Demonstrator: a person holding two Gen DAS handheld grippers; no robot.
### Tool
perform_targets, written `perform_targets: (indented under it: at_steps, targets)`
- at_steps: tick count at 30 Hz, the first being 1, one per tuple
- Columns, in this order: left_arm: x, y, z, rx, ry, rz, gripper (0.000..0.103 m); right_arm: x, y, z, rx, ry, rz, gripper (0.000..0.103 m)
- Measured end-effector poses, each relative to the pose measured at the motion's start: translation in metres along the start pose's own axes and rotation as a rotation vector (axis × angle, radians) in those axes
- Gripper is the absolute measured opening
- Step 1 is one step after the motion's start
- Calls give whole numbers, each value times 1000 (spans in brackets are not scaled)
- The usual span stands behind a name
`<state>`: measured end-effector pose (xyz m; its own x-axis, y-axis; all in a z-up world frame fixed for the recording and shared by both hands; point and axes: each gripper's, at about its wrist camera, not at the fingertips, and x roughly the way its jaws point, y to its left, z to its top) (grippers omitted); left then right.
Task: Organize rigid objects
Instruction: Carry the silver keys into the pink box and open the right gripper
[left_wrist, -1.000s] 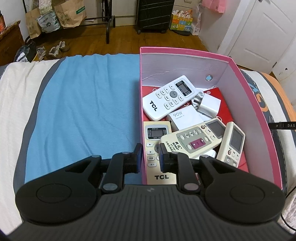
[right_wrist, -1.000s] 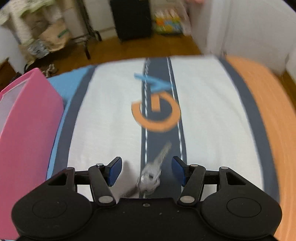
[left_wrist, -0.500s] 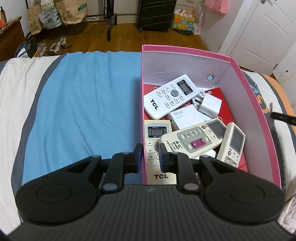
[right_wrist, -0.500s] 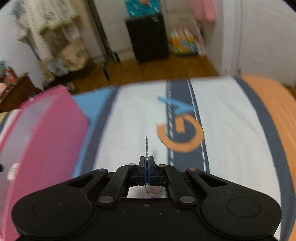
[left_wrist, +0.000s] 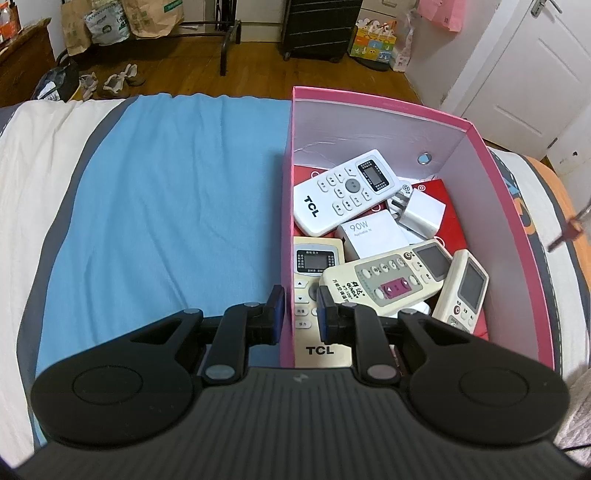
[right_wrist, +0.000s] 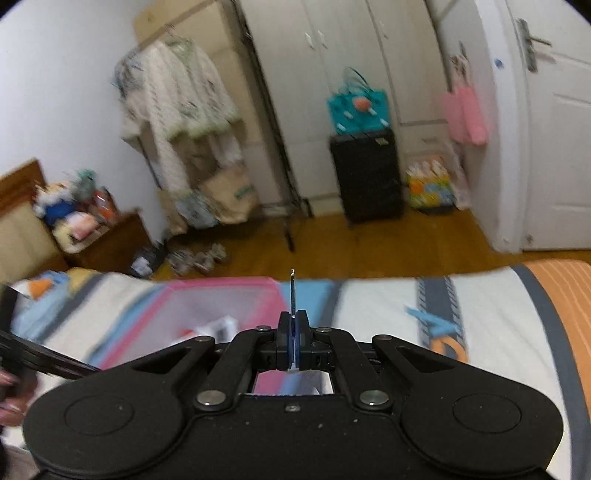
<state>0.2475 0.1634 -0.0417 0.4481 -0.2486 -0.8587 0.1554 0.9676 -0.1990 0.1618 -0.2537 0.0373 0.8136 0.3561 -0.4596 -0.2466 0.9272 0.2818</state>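
Key (right_wrist: 292, 291) is clamped edge-on in the right gripper (right_wrist: 293, 334), blade poking past the tips, held over the bed (right_wrist: 376, 306) short of the pink box (right_wrist: 221, 295); left gripper (left_wrist: 298, 314) pinches the box's near-left wall. I'd carry the key over the rim and let go low onto the remotes (left_wrist: 345, 192) so it doesn't bounce out. Right view is blurred, so the box contents there are unreadable and the key's head is hidden behind the pads.

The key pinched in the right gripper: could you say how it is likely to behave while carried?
The key looks like thin flat metal, so probably stiff and light. The right gripper pinches only its base, so it might pivot or slip between the smooth pads.
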Motion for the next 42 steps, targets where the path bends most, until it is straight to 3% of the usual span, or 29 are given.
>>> perform_targets:
  at_steps: [6,10,14,19,25,29,33,35,42]
  targets:
    - [0,1,0,-7,0,-9,16,-5,47,21,-18,-12,163,3]
    - [1,1,0,-16,4,-1,16,15,69,19,-6,67,254,3]
    - [0,5,0,-32,1,8,16,52,87,-5,-8,170,291,3]
    - [-2,10,-1,-48,-4,-3,16,97,95,-36,-36,295,230,3]
    - [0,5,-1,-24,-9,19,16,121,92,-51,-50,340,154,5]
    - [1,7,0,-32,-10,14,16,118,78,-56,19,293,115,15]
    - [0,8,0,-35,-11,10,16,111,77,-55,-2,280,137,20]
    - [1,8,0,-35,-8,13,16,105,77,-55,-4,266,140,31]
    - [4,8,1,-47,6,18,16,86,83,-51,-38,260,159,32]
